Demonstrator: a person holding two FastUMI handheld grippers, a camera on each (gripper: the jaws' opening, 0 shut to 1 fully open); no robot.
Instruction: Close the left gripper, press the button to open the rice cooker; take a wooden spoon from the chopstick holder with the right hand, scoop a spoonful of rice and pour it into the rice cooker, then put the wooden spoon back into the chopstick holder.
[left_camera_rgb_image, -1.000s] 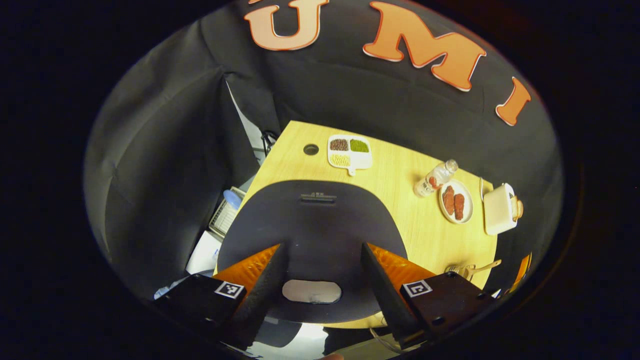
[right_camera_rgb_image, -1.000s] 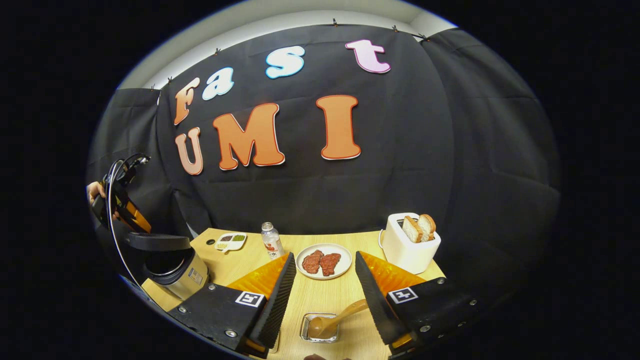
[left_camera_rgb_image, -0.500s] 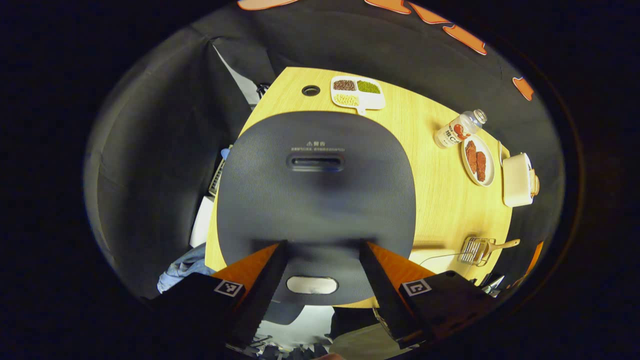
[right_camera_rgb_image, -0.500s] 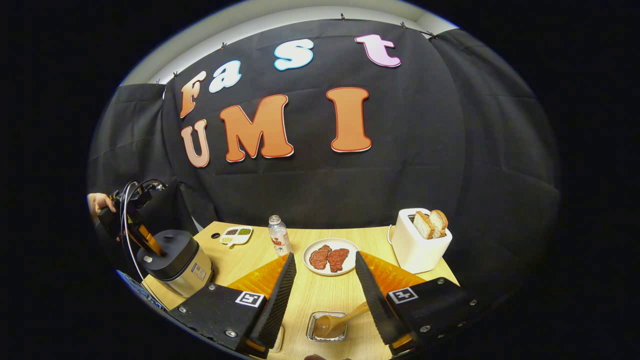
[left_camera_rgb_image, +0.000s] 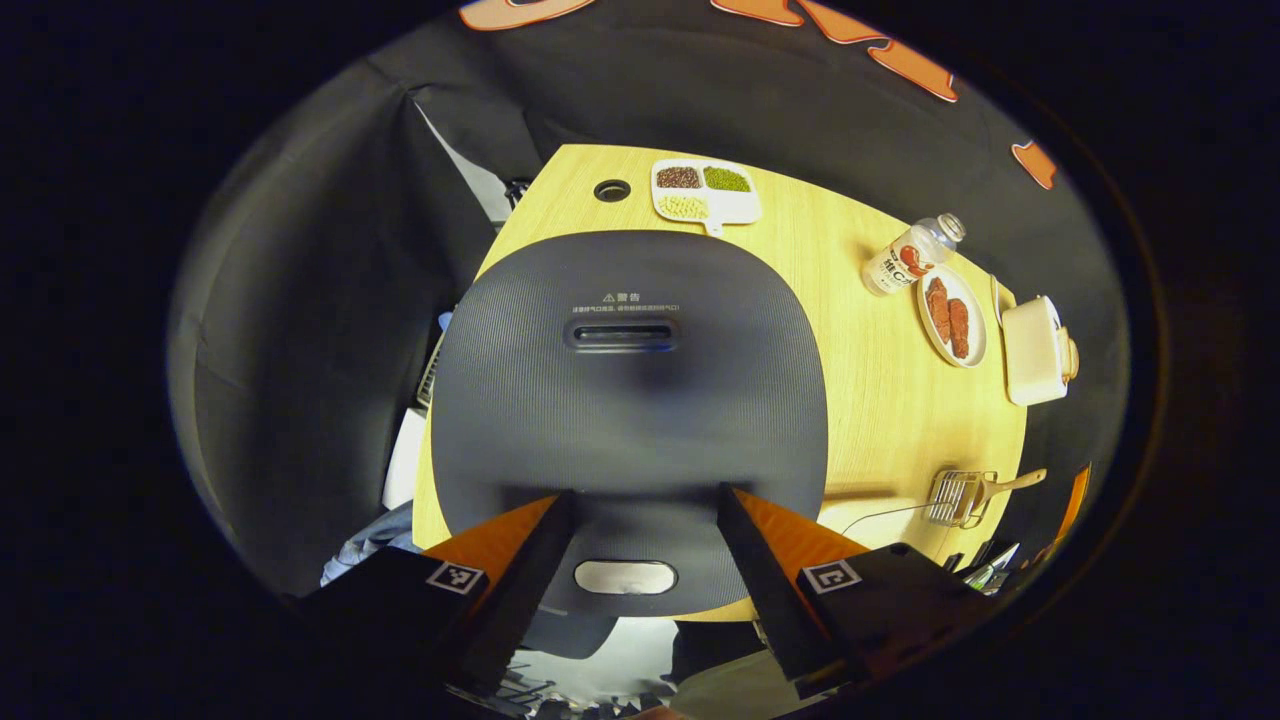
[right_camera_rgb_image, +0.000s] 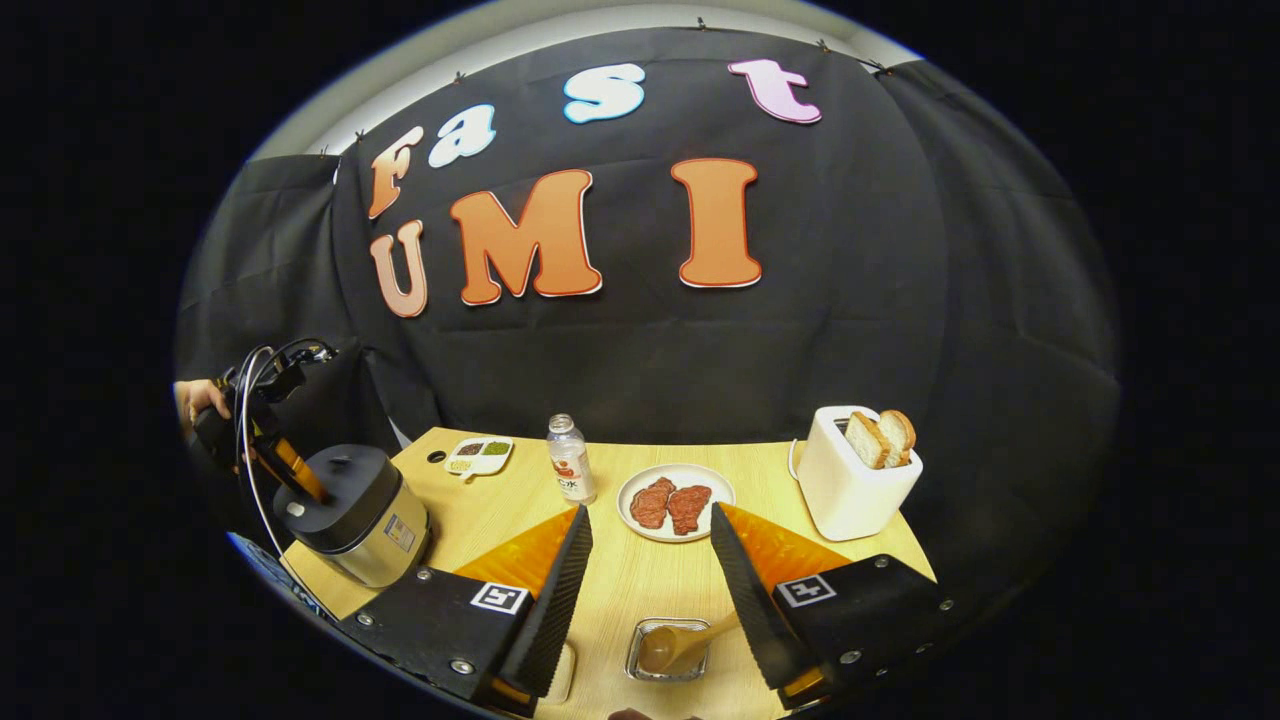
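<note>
With its dark ribbed lid down, the round rice cooker (left_camera_rgb_image: 628, 385) sits at the pale wooden worktop's (left_camera_rgb_image: 880, 400) left end beneath the spread-fingered left tool (left_camera_rgb_image: 640, 520), its button (left_camera_rgb_image: 625, 576) seemingly unpressed, while the right tool (right_camera_rgb_image: 645, 560), fingers apart, hangs above the wooden spoon (right_camera_rgb_image: 680, 645) in its wire holder (right_camera_rgb_image: 668, 650).

— What state is the rice cooker (left_camera_rgb_image: 630, 400) in?
— Shut. Its dark ribbed lid lies flat, a slot-shaped vent toward the back and a pale oval button (left_camera_rgb_image: 625, 576) at the front edge. In the right gripper view the body is a rounded metallic pot standing at the table's left front corner.
— And the wooden spoon (right_camera_rgb_image: 685, 645)?
— It rests in the chopstick holder (right_camera_rgb_image: 668, 650), a small wire basket near the table's front edge, bowl down inside, handle leaning out to the right.
</note>
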